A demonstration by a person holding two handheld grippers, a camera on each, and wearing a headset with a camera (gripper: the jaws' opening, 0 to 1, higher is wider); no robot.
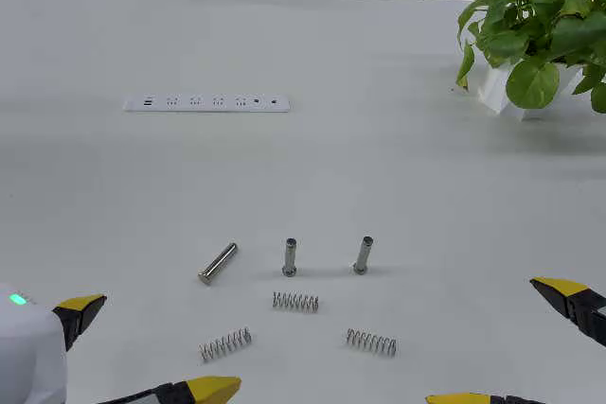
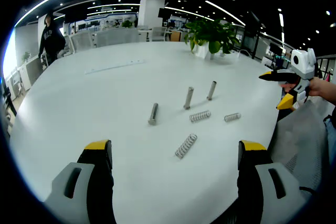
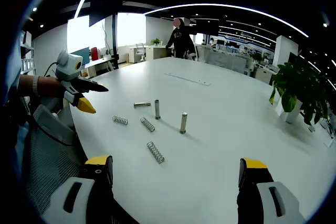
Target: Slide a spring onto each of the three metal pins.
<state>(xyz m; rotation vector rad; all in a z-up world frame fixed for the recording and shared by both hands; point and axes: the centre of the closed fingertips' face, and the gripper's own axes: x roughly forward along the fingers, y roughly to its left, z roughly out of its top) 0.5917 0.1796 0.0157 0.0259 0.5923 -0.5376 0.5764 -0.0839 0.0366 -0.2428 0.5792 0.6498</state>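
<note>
Two shiny pins [image 1: 290, 256] [image 1: 363, 254] stand up; one pin [image 1: 218, 263] lies flat; three bare springs [image 1: 295, 302] [image 1: 225, 344] [image 1: 371, 342] lie near

In the head view the left tool [image 1: 169, 341] is cut by the bottom and left edges, leaving its yellow tips and part of a white body. The right tool [image 1: 481, 340] runs off the right and bottom edges likewise. The plant [image 1: 540, 16] is cropped at top and right, with leaves partly hiding its pot [image 1: 497, 92]. The markings on the power strip [image 1: 206, 102] are too small to tell.
</note>
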